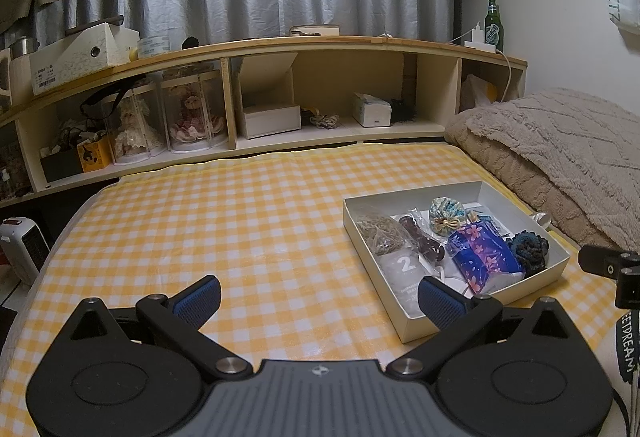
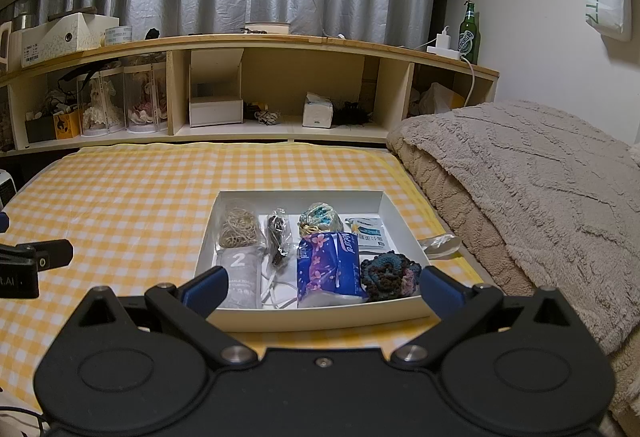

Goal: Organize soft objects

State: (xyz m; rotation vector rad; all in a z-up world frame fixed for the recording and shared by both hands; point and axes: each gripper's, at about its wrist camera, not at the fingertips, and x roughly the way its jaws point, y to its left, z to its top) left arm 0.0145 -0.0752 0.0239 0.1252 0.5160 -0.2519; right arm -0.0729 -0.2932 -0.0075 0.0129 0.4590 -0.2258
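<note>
A white shallow box (image 2: 304, 317) lies on the yellow checked bed cover (image 2: 132, 197); it also shows in the left wrist view (image 1: 412, 329). It holds a blue flowered tissue pack (image 2: 328, 269), a dark crocheted flower (image 2: 390, 275), a teal pouch (image 2: 320, 219), a bag of rubber bands (image 2: 238, 223), a grey pack marked 2 (image 2: 240, 273) and a dark bagged item (image 2: 278, 233). My right gripper (image 2: 322, 291) is open and empty, just before the box's near edge. My left gripper (image 1: 320, 299) is open and empty, left of the box.
A folded beige blanket (image 2: 520, 177) lies right of the box. A wooden headboard shelf (image 2: 256, 45) behind the bed holds boxes, dolls in clear cases and a green bottle (image 2: 469, 33). A crumpled clear wrapper (image 2: 440, 243) lies by the box's right side.
</note>
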